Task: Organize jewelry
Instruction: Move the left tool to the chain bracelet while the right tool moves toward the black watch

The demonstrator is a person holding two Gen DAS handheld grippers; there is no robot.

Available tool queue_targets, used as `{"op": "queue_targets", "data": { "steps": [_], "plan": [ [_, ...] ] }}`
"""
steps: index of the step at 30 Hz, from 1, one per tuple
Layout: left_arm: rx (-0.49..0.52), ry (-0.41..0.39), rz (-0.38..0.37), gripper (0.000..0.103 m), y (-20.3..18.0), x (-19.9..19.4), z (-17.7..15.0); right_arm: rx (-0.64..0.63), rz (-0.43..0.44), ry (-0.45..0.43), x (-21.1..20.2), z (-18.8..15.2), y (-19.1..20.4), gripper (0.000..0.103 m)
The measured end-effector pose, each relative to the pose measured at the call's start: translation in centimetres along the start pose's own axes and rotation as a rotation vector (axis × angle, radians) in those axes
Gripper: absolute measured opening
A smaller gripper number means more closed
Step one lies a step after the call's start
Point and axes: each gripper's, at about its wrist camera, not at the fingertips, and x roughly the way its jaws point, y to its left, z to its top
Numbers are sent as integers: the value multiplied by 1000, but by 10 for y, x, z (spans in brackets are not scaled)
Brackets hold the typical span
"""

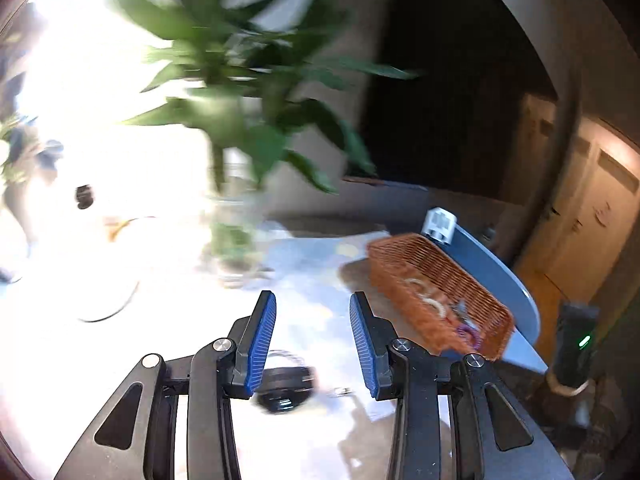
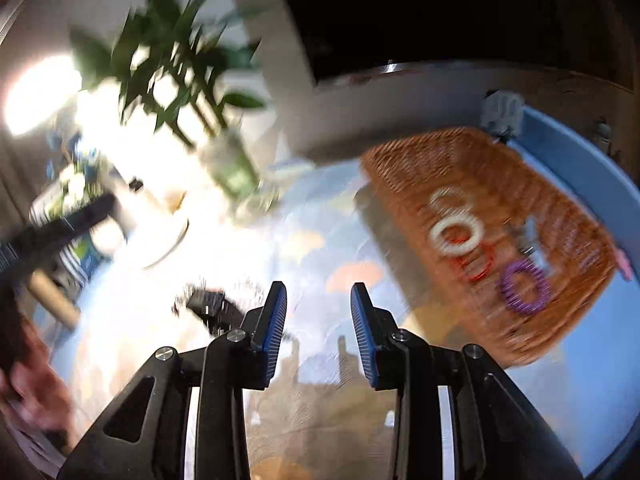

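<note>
Tabletop (image 2: 320, 248) bare mid | wicker basket (image 2: 480, 184) near right edge

Both wrist views look forward and downward along their fingers, close above the surface (image 1: 320, 264). Shared: basket (image 1: 436, 280) at two o'clock, plant (image 1: 240, 92) at eleven. Both blurred.

Left gripper (image 1: 313, 311) tilted downward, blue-padded fingers (image 1: 262, 344) parted, nothing between them. Right gripper (image 2: 319, 303) tilted downward too, fingers (image 2: 276, 328) parted, gap empty. In the right wrist view, a blurred hand (image 2: 30, 388) shows at the lower left edge.
</note>
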Motion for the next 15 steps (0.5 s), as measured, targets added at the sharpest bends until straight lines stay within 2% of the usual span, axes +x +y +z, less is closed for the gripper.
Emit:
{"op": "queue_targets", "data": {
  "steps": [7, 11, 15],
  "plan": [
    [-118, 8, 64, 40, 81, -13, -13, -12, 16, 89, 42, -26, 12, 36],
    [-241, 21, 82, 40, 128, -8, -29, -31, -3, 120, 55, -33, 16, 36],
    [-320, 75, 89, 40, 159, 13, -49, -46, -8, 126, 60, -33, 19, 36]
  ]
}}
